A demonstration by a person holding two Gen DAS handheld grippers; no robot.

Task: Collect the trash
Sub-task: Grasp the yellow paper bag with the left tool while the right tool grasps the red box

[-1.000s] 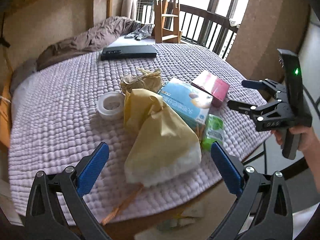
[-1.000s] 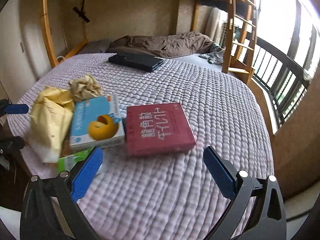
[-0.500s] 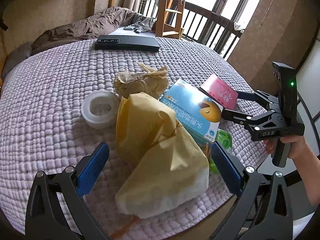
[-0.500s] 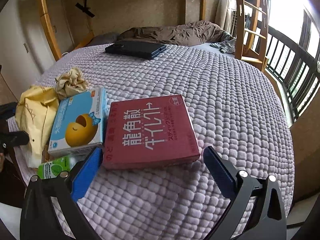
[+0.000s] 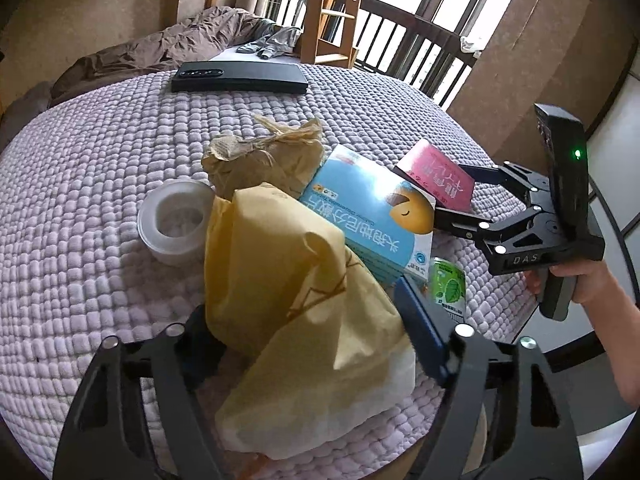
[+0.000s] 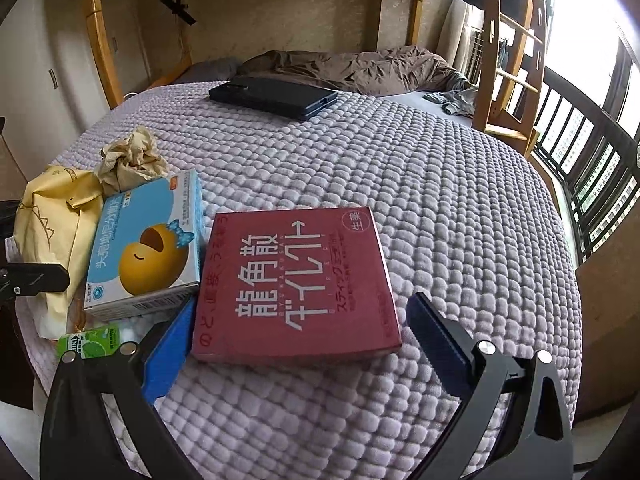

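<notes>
Yellow paper, a crumpled bag [image 5: 288,308], lies at the near edge of the quilted lilac bed cover [image 5: 92,184], and we see our left gripper [image 5: 304,320] around it, its jaws just closing in and the pads against both of its sides. To its right lie a blue box [image 6: 144,240] and a red box [image 6: 296,284]. Our right gripper [image 6: 300,344] straddles the red box's near edge, fingers apart, not pressing.
</notes>
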